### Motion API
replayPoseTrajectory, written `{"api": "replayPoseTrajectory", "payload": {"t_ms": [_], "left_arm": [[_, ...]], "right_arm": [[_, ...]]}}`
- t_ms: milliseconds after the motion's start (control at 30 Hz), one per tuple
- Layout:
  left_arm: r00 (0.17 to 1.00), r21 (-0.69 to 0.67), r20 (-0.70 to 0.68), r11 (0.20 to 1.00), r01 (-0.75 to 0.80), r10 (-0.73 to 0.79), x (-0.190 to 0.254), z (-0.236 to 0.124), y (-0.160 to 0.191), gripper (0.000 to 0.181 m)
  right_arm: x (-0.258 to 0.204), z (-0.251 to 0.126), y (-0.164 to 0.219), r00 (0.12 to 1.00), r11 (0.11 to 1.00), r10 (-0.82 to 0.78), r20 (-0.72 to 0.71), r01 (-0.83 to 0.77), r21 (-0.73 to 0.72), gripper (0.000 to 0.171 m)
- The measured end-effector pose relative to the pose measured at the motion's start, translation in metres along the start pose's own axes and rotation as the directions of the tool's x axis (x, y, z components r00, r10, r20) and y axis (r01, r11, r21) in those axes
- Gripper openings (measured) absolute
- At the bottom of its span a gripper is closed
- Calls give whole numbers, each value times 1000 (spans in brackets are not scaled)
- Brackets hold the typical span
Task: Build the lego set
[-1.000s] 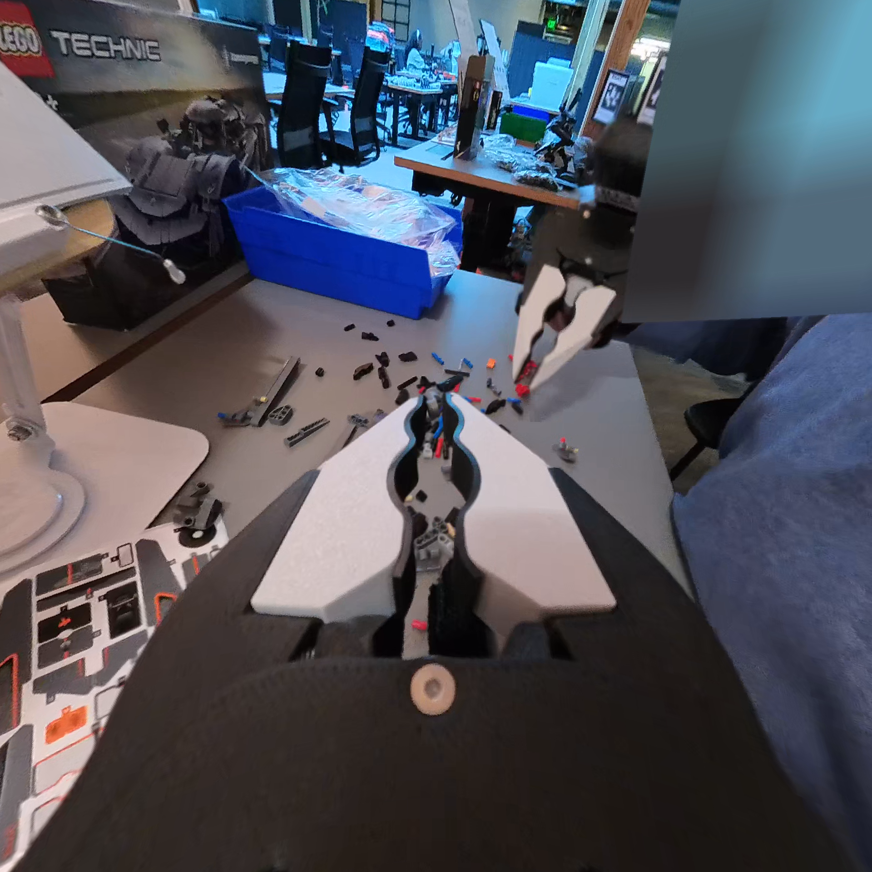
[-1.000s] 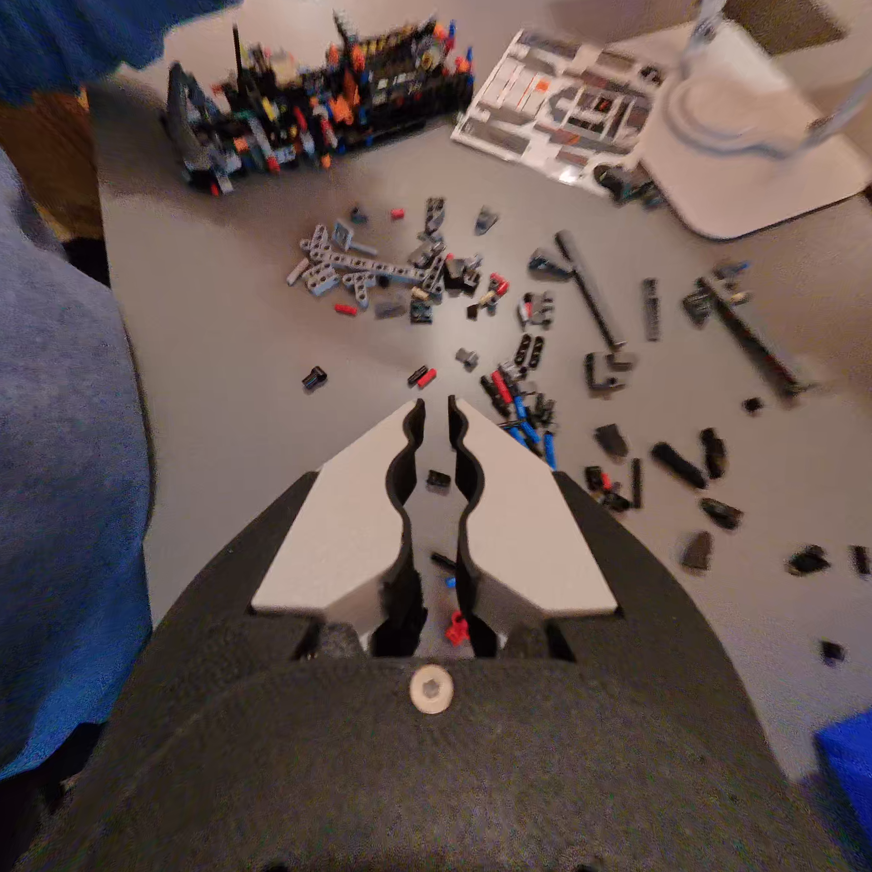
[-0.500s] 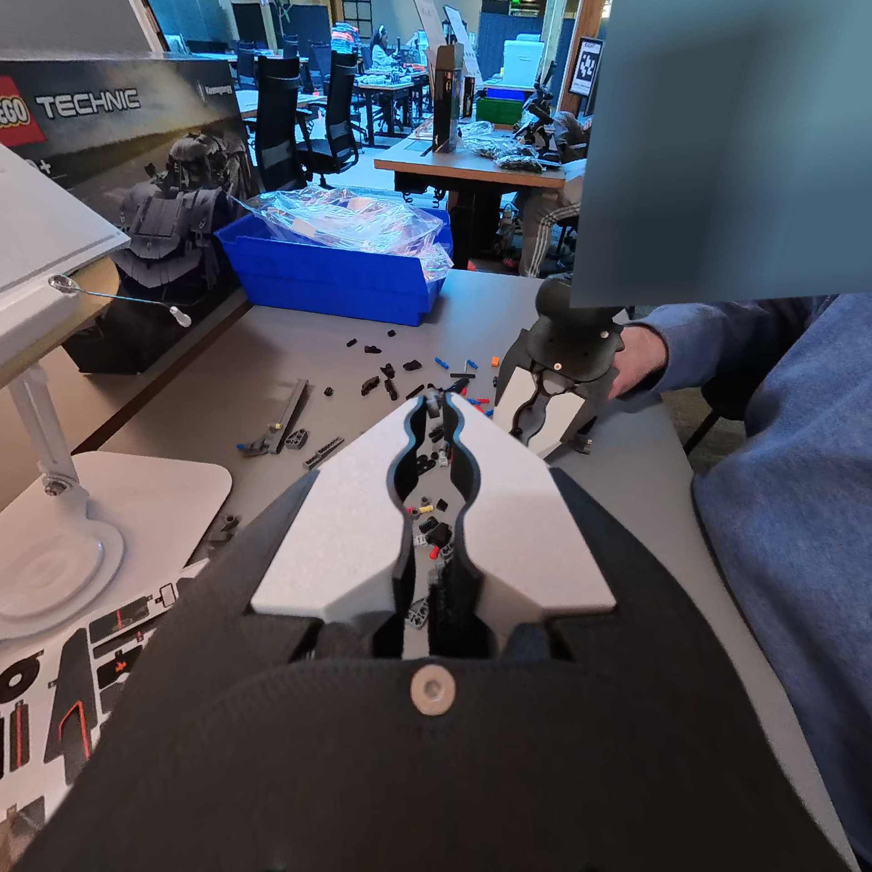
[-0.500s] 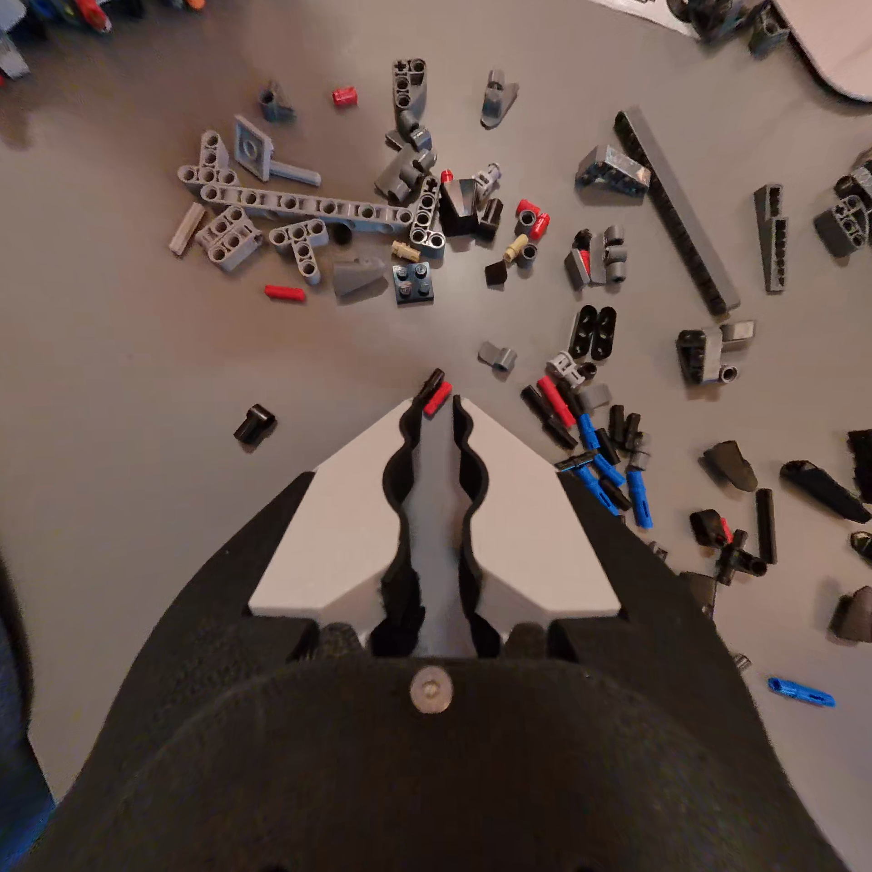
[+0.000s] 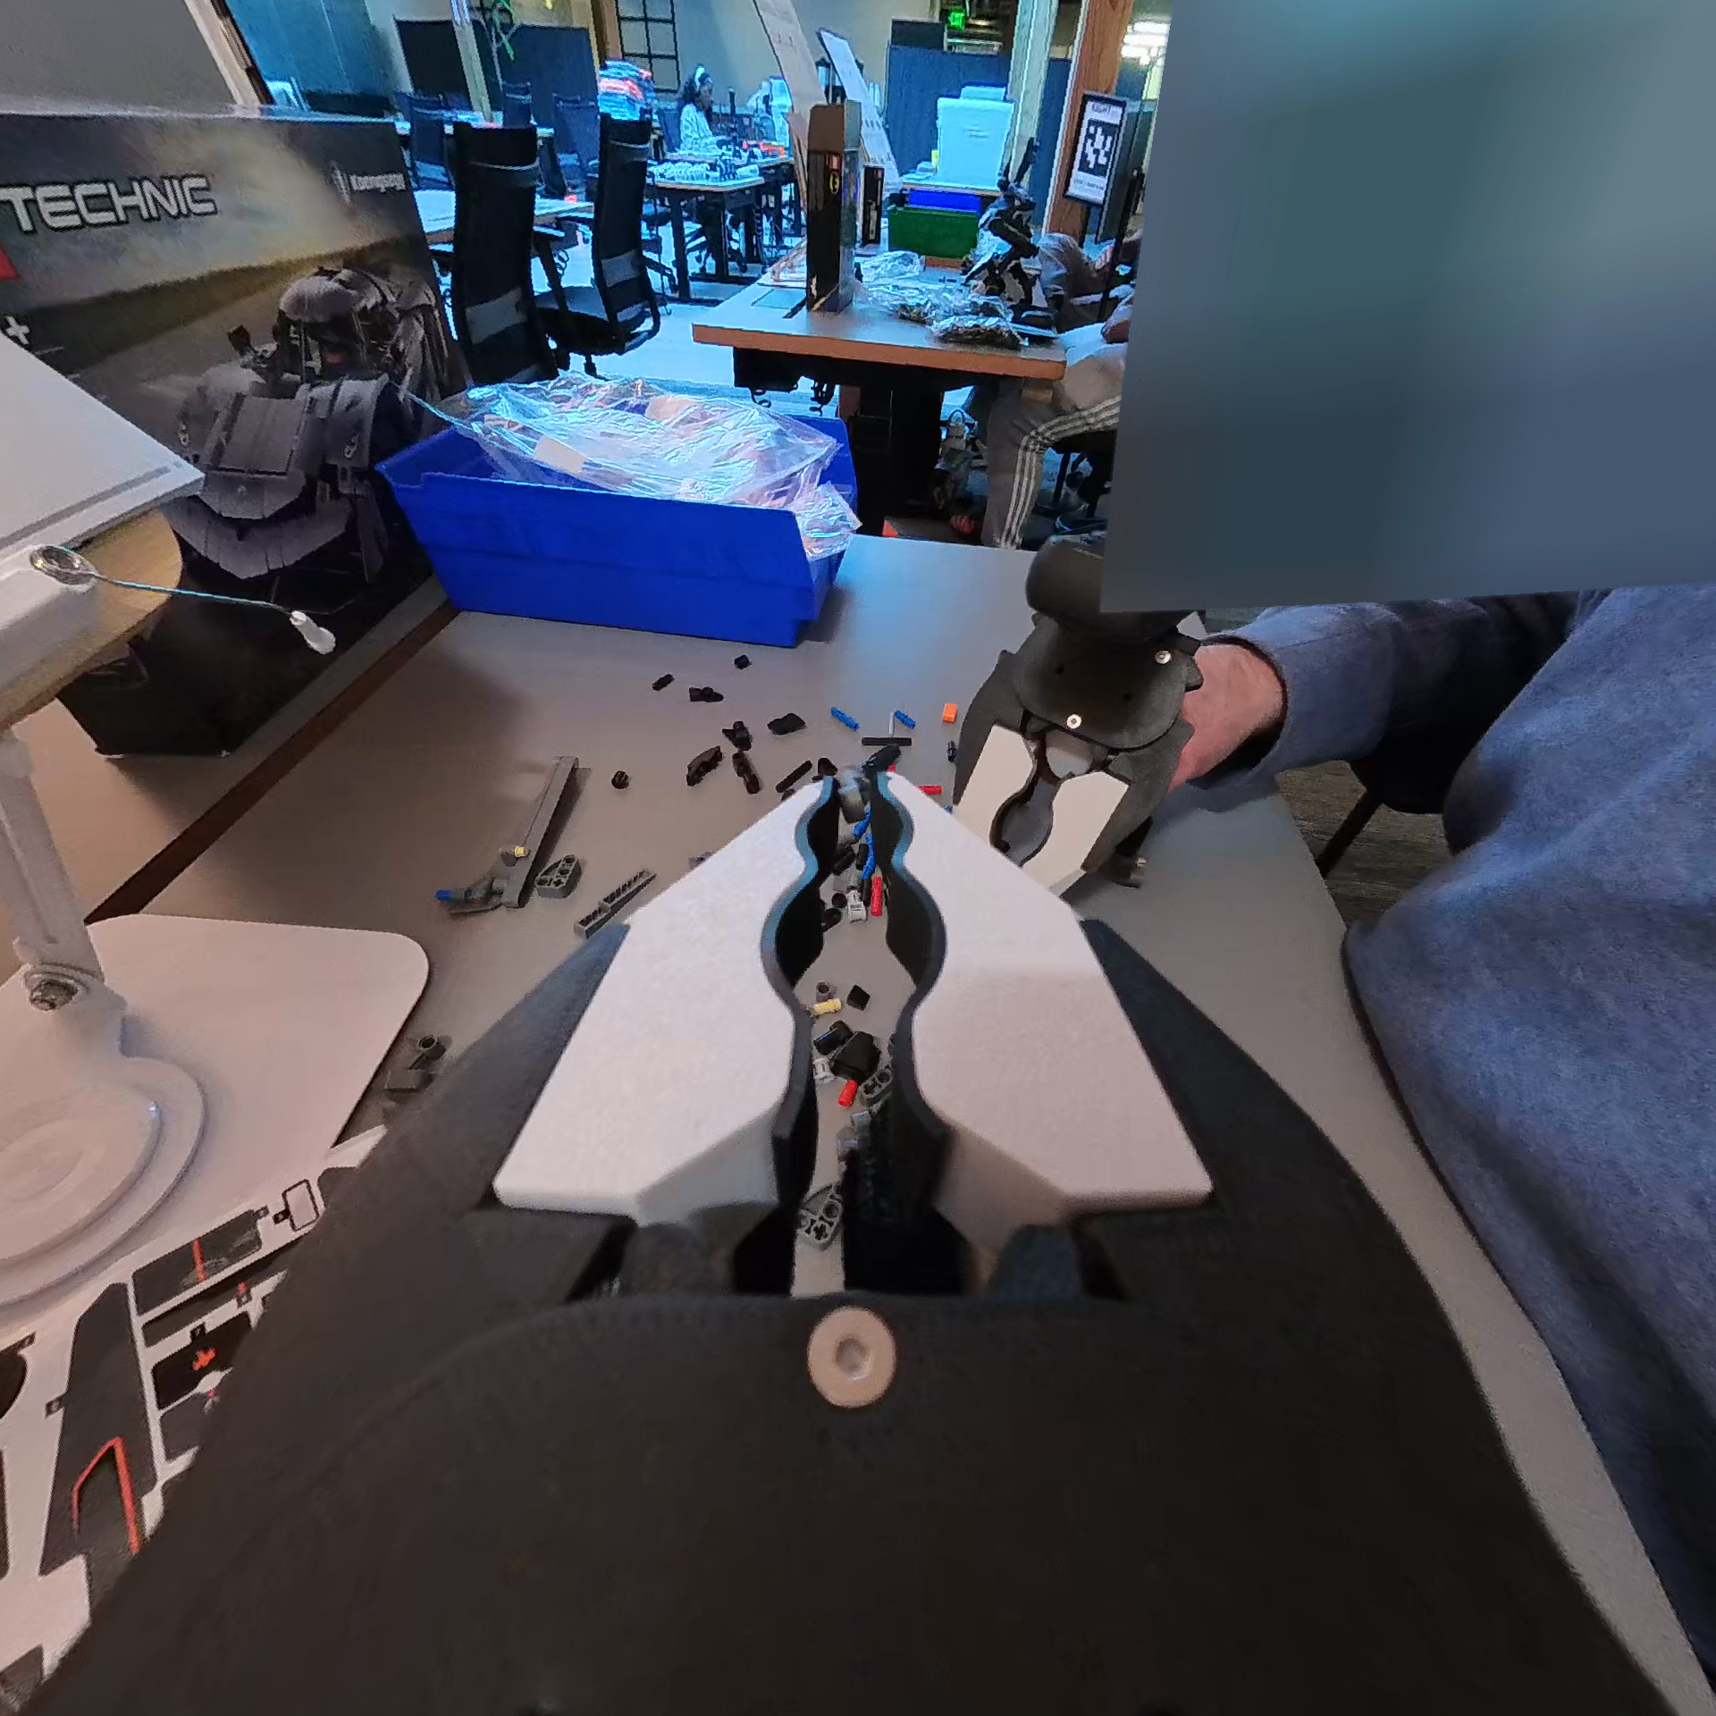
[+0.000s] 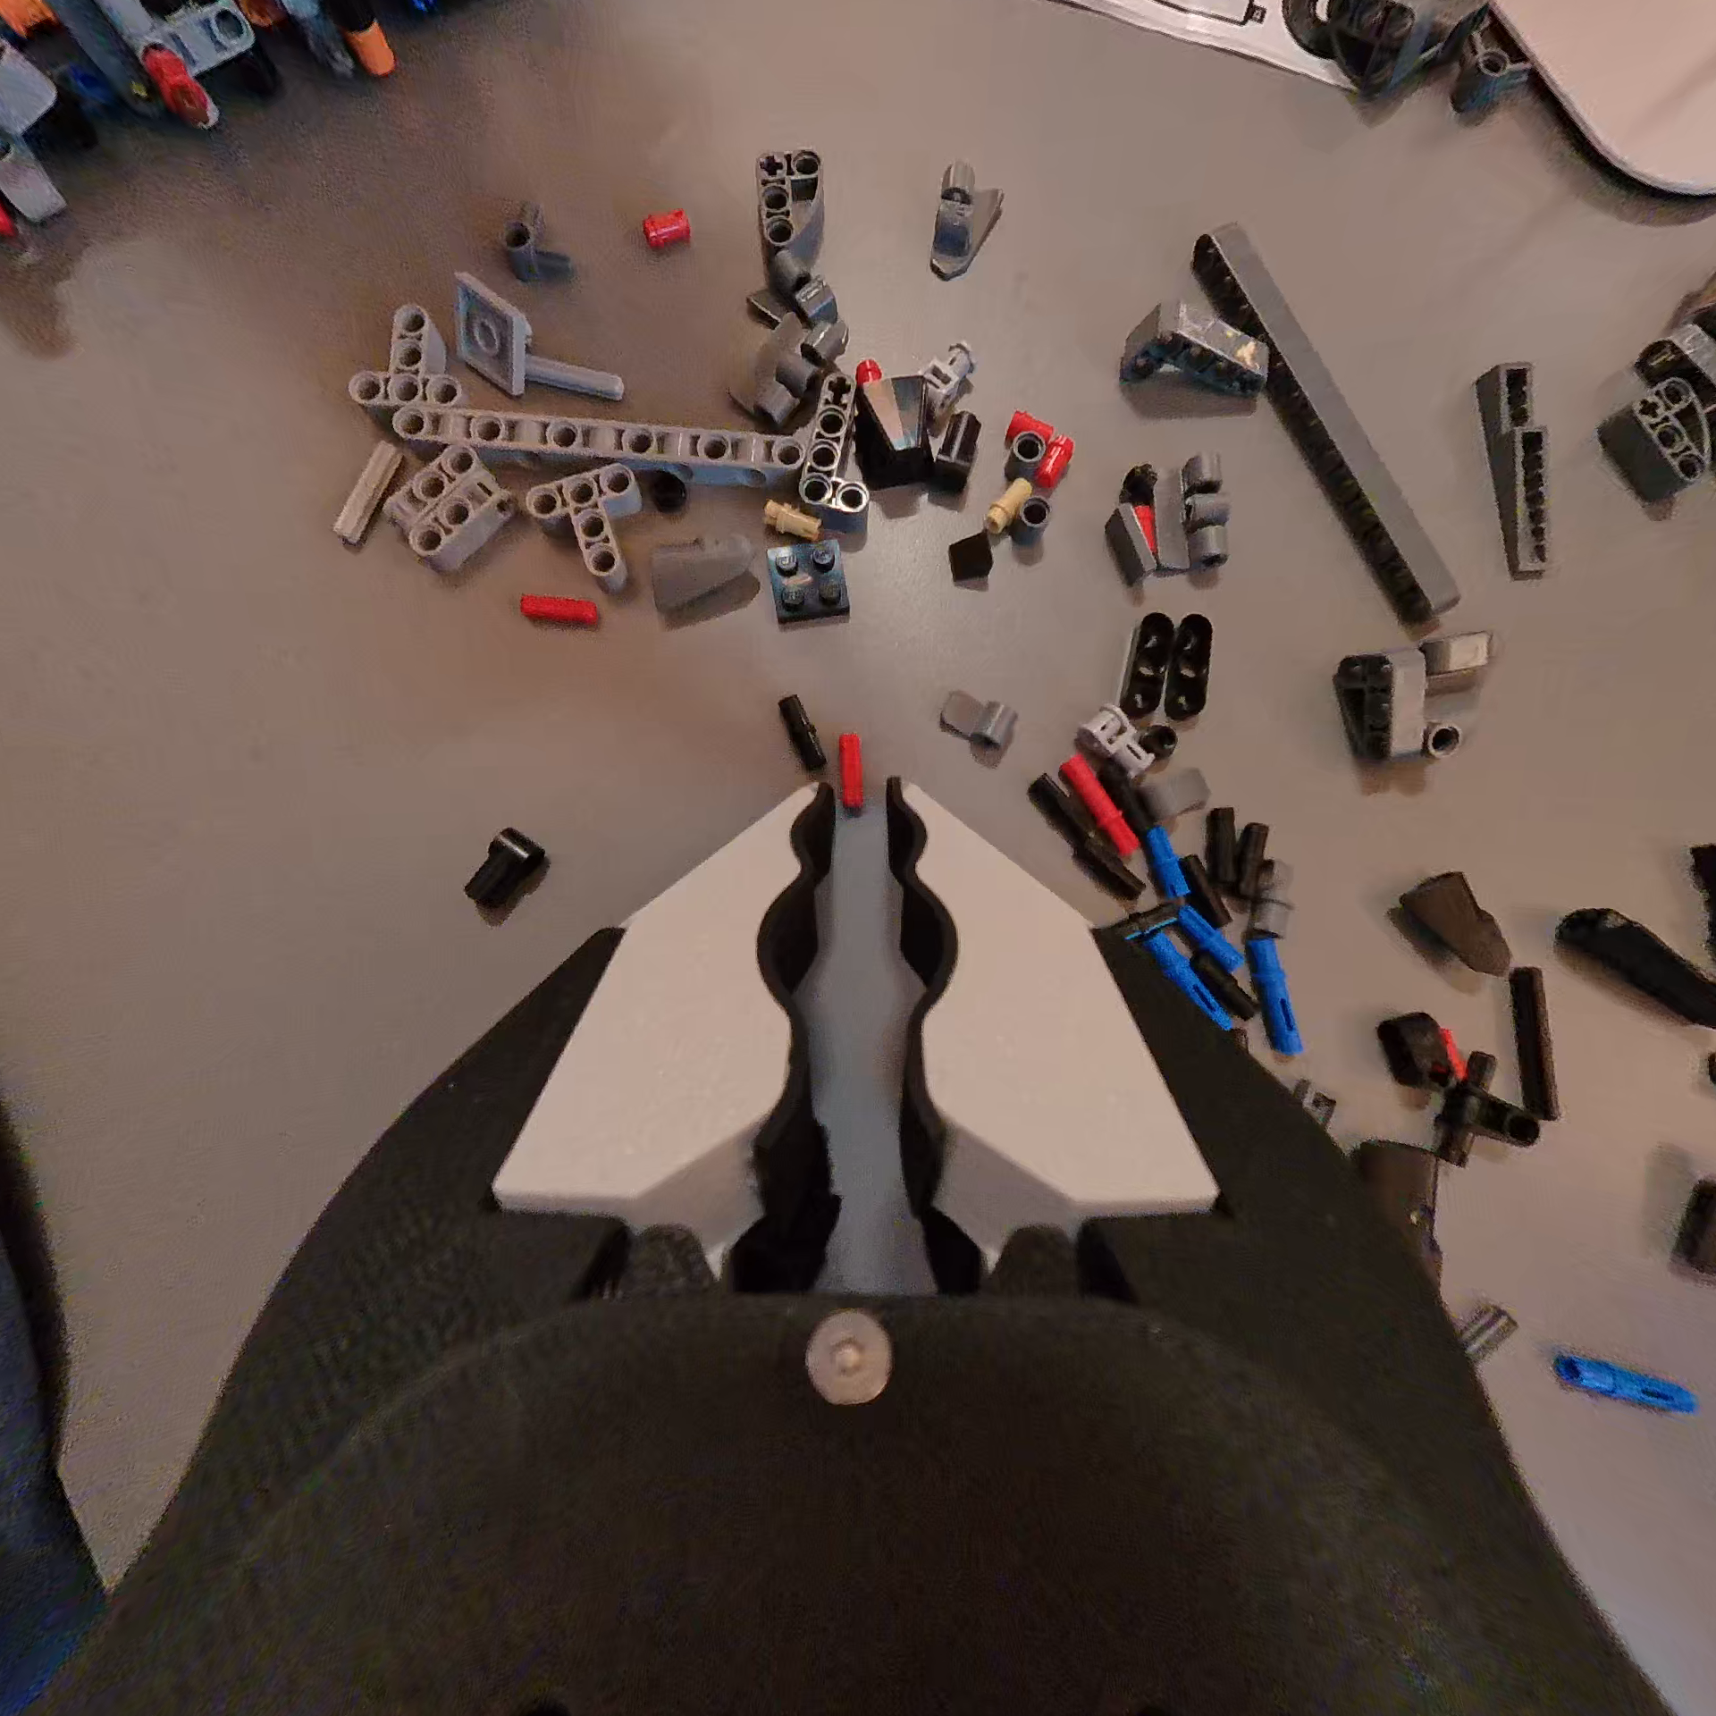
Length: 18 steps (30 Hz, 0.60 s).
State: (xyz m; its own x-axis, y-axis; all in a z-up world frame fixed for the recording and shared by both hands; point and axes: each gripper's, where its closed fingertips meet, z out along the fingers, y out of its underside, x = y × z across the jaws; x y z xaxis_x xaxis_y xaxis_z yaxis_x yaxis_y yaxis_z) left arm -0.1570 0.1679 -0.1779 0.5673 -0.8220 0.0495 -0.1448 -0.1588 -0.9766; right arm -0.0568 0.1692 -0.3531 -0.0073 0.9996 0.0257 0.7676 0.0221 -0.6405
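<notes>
In the right wrist view my right gripper (image 6: 854, 789) points down at the grey table, open by a narrow gap. A small red pin (image 6: 850, 766) lies on the table with its near end between the fingertips. A black pin (image 6: 800, 732) lies just to its left. My left gripper (image 5: 854, 789) is shut on a small grey piece (image 5: 847, 797) and holds it above the loose parts. The right gripper also shows in the left wrist view (image 5: 1012, 850), tips down on the table. The partly built model (image 6: 139, 46) is at the far left edge.
Loose parts cover the table: a long grey beam (image 6: 594, 436), blue pins (image 6: 1207, 938), a long dark beam (image 6: 1328, 427). A blue bin (image 5: 613, 557), the set box (image 5: 232, 306), a white stand base (image 5: 186, 1021) and a sticker sheet (image 5: 139, 1300) are on the left. A person's blue sleeve (image 5: 1532, 929) is on the right. The gap from one gripper's tips to the other's is roughly 20 cm. Left tips and right tips are each some 20 cm from the partly built model (image 6: 139, 46).
My right gripper came down close to the table over the red and black pins. The red pin has turned in line with the fingers and now lies apart from the black one. My left gripper keeps the grey piece.
</notes>
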Motion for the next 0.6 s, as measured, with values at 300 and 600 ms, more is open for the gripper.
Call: {"api": "replayPoseTrajectory", "payload": {"t_ms": [300, 600], "left_arm": [[1000, 5, -19, 1000, 8, -8, -1, 1, 2, 4], [990, 94, -129, 992, 78, -65, 7, 2, -14, 4]], "right_arm": [[0, 2, -3, 998, 999, 24, 55, -25, 24, 1], [8, -65, -108, 979, 935, -194, -56, 202, 290, 0]]}}
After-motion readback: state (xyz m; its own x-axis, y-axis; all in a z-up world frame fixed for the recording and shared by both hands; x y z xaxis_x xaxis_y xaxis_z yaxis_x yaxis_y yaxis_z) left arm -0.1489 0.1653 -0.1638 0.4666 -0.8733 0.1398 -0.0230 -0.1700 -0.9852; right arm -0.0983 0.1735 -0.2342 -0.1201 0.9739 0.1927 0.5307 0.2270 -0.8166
